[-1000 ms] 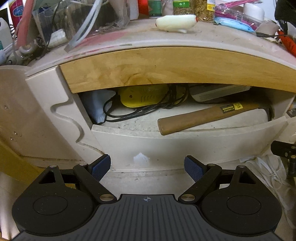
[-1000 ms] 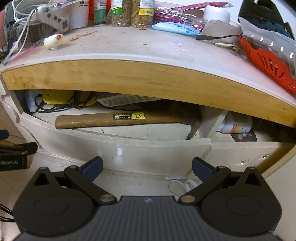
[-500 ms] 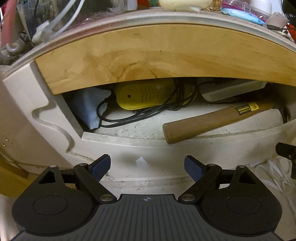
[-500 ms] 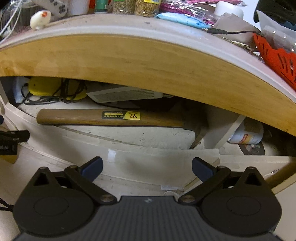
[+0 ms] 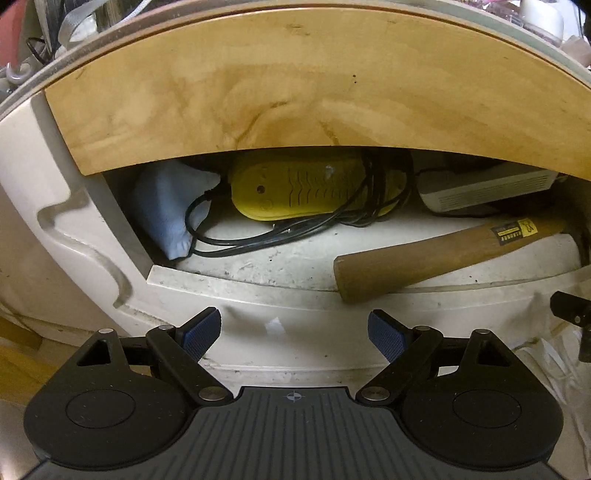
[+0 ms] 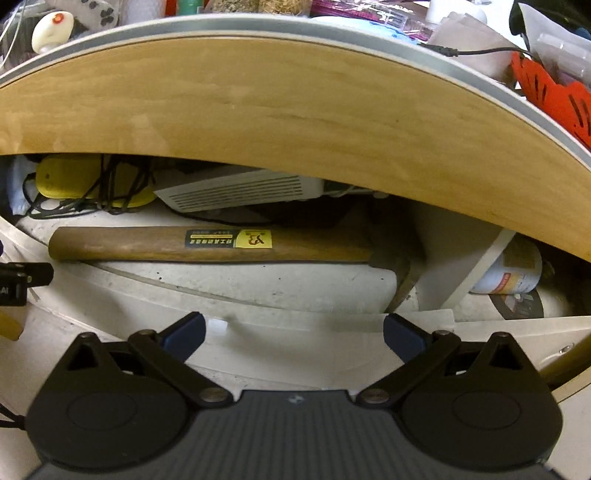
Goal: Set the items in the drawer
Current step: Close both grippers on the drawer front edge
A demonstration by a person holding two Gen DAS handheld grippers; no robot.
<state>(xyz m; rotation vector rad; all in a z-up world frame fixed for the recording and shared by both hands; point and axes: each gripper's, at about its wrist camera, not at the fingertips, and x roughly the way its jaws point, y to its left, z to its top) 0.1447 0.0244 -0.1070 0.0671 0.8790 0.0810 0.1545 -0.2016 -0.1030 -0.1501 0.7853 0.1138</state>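
The white drawer (image 5: 295, 295) (image 6: 295, 321) stands partly open under the wooden table edge (image 5: 295, 92) (image 6: 277, 110). Inside lie a wooden-handled hammer (image 5: 436, 254) (image 6: 207, 243), a yellow device (image 5: 295, 188) (image 6: 66, 181) wrapped in black cable, a blue cloth bag (image 5: 166, 210) and a white vented box (image 5: 487, 192) (image 6: 240, 192). My left gripper (image 5: 294, 334) is open and empty, close to the drawer front. My right gripper (image 6: 294, 334) is open and empty, also close to the drawer front, to the right.
A second compartment on the right holds a white can (image 6: 513, 269). The tabletop carries clutter: a red basket (image 6: 550, 92), a white toy (image 6: 48, 29), jars and cables. The other gripper shows at the view edges (image 5: 572, 314) (image 6: 18, 280).
Both grippers have moved forward and closer to the drawer front; the tabletop has risen mostly out of view. Both stay open and empty.
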